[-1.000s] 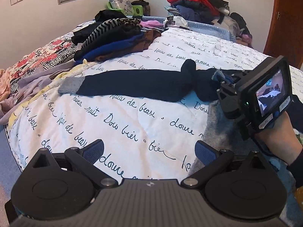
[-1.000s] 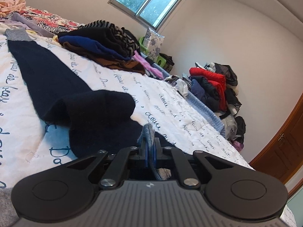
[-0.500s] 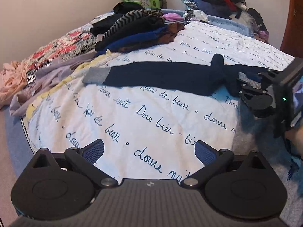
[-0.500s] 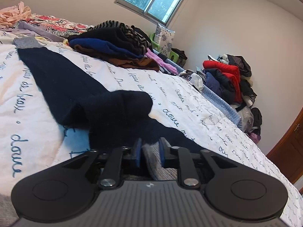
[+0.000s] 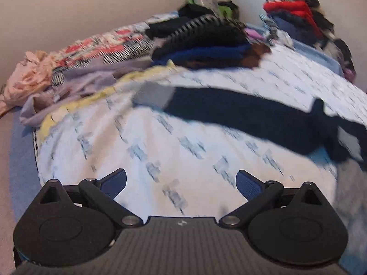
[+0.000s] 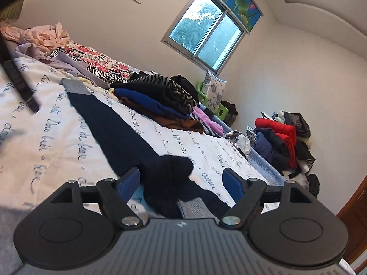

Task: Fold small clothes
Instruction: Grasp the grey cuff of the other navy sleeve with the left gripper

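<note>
A long navy sock [image 5: 240, 112] with a grey cuff [image 5: 152, 96] lies stretched across the white script-printed bedspread [image 5: 160, 155]. Its near end is bunched up, with a second grey cuff [image 6: 195, 207] lying there. My left gripper [image 5: 181, 181] is open and empty, above the bedspread in front of the sock's middle. My right gripper [image 6: 182, 181] is open, its fingers on either side of the bunched navy end [image 6: 170, 171] without gripping it. The sock's length [image 6: 110, 128] runs away to the far grey cuff [image 6: 74, 86].
A pile of folded dark clothes [image 5: 206, 43] sits behind the sock. Loose floral, lilac and pink garments [image 5: 75, 68] lie at the bed's left. A heap of red and dark clothes [image 6: 282, 144] stands by the wall. A window [image 6: 206, 34] is beyond.
My right gripper has opened and let go of the grey cuff it pinched. My left gripper has swung left, toward the sock's far grey cuff, and the right gripper has left its view.
</note>
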`<state>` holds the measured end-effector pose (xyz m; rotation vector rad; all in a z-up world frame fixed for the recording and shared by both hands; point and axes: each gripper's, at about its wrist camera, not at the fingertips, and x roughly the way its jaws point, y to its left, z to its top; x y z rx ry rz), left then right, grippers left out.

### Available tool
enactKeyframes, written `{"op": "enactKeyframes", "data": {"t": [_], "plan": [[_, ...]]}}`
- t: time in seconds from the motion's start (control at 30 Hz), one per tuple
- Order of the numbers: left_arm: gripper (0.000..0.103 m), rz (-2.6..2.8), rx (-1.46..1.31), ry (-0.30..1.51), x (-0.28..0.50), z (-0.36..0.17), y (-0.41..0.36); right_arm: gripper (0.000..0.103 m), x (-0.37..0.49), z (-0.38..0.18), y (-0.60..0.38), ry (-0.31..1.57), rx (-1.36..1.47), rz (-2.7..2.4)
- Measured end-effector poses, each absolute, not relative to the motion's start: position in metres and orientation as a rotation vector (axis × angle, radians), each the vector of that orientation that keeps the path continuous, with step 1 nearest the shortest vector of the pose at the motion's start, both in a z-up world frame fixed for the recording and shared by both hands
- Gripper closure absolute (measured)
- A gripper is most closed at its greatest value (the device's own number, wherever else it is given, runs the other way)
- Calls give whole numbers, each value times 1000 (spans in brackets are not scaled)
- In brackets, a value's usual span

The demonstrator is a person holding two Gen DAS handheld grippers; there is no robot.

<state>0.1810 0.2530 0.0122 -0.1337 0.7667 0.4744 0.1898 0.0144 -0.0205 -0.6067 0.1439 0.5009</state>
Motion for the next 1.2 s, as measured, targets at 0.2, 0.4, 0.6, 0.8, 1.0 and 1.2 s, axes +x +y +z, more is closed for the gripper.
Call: {"op": "enactKeyframes", "data": {"t": [0.2,0.4,0.6,0.8,1.0,1.2], "plan": [[2,460,-254,869,219,-2,299,24,156,-20,-23,179,-560,455],[2,433,-564,825,236,-20,353,21,138,-15,-66,234,-451,427],[2,367,-798,743,256,-27,380,19,128,-14,-98,277,-342,389],[2,354,-954,662,263,-34,392,19,116,-16,-108,263,-326,352],[4,308,-1123,533,269,-48,410,18,114,-23,-113,289,-335,336],[42,301,-1110,541,284,-50,413,18,108,-23,-121,293,-362,258]]}}
